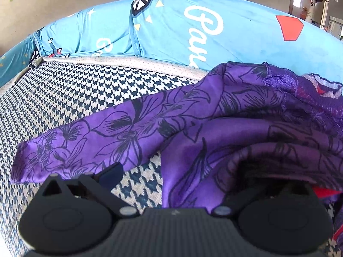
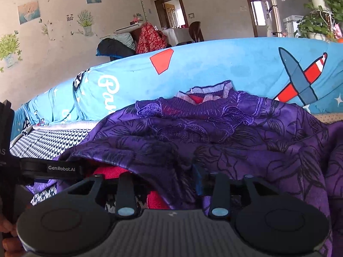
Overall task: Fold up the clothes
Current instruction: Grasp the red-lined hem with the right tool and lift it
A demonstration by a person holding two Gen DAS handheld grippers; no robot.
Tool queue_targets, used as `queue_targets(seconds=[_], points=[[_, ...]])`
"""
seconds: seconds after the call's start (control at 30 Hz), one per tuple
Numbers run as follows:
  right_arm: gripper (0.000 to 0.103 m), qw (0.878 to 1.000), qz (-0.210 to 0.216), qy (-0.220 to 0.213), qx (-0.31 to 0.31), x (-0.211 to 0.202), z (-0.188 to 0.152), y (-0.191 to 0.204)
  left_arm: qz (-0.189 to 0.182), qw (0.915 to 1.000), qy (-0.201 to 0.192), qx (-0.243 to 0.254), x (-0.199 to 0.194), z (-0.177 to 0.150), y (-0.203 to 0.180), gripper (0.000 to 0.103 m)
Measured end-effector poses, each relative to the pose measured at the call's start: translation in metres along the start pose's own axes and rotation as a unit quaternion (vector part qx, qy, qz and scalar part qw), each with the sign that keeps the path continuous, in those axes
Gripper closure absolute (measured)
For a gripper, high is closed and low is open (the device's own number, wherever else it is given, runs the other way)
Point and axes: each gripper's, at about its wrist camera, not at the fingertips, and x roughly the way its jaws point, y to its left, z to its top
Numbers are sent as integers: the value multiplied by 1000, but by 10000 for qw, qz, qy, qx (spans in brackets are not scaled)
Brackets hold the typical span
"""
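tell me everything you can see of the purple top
The purple top looks like satiny fabric printed with black line-drawn flowers, with a knit collar and lace trim around it. Red lining shows inside. It lies crumpled and partly folded on the houndstooth cover, neckline toward the blue cushion, one sleeve stretched flat to the side. The right gripper is shut on a fold near the hem.

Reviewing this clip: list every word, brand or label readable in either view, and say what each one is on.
"GenRobot.AI": white print on the left gripper's black arm, seen in the right wrist view.
"Pau", cut off: white script on the blue bed cover.
Second white script lower on the blue bed cover: folded over, unreadable.
Wall pictures: no legible text.
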Motion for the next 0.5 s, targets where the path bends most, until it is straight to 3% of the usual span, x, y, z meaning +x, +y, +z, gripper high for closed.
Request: queue_targets(seconds=[0.2, 0.5], points=[[90, 9988, 9, -478, -65, -21, 10, 10, 408, 9979, -503, -76, -22, -4, 3, 0], [91, 9933, 151, -1032, -499, -65, 19, 41, 972, 9853, -1368, -313, -74, -9, 28, 0]])
